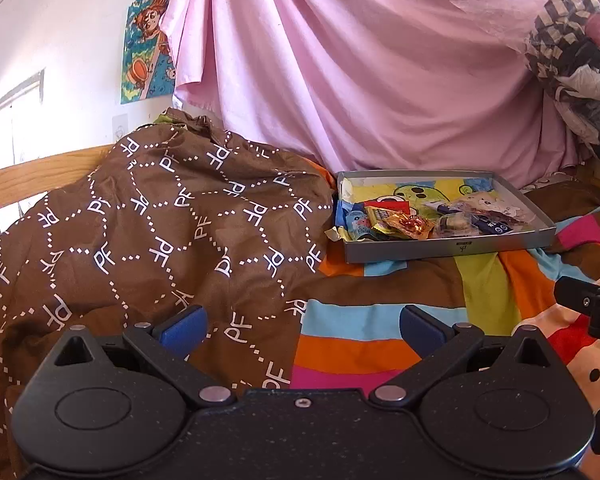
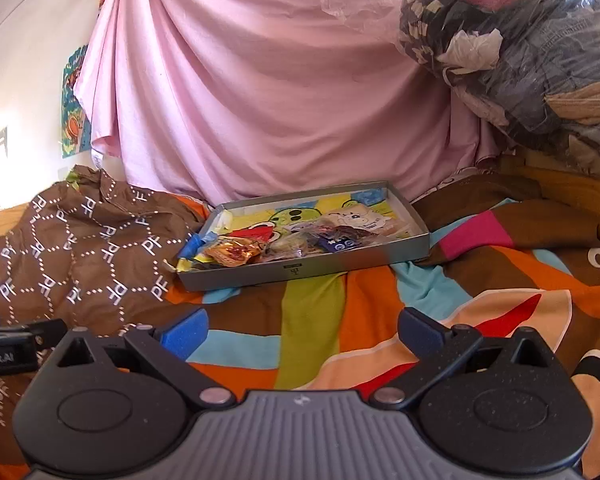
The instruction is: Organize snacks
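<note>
A shallow grey tray [image 1: 446,249] sat on the bed, resting on a striped multicoloured bedspread [image 1: 364,344] just in front of a hanging pink sheet [image 1: 360,60]. Inside it lay a loose heap of wrapped snacks [image 1: 416,222] (an orange-gold foil packet [image 2: 234,251], a clear-wrapped biscuit, a dark blue packet [image 2: 338,243] and a pale pouch printed with a cartoon animal), all crowded toward the near wall over a cartoon-printed lining. A brown duvet [image 1: 160,220] with white "PF" lettering was bunched up to the left of the tray, its edge touching the tray's left corner. The left gripper [image 1: 302,330] hovered low over the bedspread, fingers spread wide and holding nothing. The right gripper [image 2: 302,332] was likewise spread and empty, well short of the tray. A clear bag of clothes [image 2: 520,48] loomed at upper right.
</note>
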A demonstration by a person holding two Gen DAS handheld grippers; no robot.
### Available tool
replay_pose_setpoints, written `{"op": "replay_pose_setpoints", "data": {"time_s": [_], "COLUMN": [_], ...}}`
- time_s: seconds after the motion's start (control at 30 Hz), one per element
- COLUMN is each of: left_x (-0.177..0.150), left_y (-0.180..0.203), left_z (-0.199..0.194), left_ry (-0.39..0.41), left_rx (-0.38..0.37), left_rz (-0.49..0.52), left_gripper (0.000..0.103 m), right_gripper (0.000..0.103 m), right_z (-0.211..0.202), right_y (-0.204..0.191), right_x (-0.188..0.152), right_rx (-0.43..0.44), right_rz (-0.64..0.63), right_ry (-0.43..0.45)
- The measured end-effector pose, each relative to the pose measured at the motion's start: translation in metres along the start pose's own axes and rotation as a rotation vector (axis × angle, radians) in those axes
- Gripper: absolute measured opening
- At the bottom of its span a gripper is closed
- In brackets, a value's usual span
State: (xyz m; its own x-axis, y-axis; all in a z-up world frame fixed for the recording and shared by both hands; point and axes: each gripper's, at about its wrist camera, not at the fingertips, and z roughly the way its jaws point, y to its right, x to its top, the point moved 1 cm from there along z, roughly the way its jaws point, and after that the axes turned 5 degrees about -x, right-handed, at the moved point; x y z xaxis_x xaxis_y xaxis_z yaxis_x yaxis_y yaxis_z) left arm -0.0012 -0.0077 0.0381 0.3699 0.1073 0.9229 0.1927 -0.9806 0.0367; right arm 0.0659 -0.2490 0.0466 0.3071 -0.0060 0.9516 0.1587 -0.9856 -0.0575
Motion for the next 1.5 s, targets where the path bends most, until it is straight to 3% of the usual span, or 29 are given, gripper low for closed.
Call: {"op": "replay_pose_setpoints", "data": {"time_s": [0.2, 0.37, 0.63, 1.5], "left_x": [-0.005, -0.007, -0.008, -0.011], "left_y": [0.01, 0.01, 0.013, 0.004], "left_z": [0.001, 0.0, 0.005, 0.004], "left_ry": [0.033, 0.049, 0.067, 0.046], "left_rx": [-0.011, -0.022, -0.032, -0.017], "left_rz": [0.036, 0.007, 0.009, -0.023], "left_gripper": [0.102, 0.102, 0.102, 0.102], "right_gripper": [0.103, 0.103, 0.103, 0.103], "right_z": [0.001, -0.005, -0.007, -0.003], "right_y": [0.002, -0.001, -0.008, -0.011], "right_x": [-0.005, -0.004, -0.002, -0.01], "right_rx": [-0.051, -0.08, -0.124, -0.063], "right_rz": [-0.017, -0.039, -0.112, -0.103], "right_ry": [0.021, 0.051, 0.143, 0.084]}}
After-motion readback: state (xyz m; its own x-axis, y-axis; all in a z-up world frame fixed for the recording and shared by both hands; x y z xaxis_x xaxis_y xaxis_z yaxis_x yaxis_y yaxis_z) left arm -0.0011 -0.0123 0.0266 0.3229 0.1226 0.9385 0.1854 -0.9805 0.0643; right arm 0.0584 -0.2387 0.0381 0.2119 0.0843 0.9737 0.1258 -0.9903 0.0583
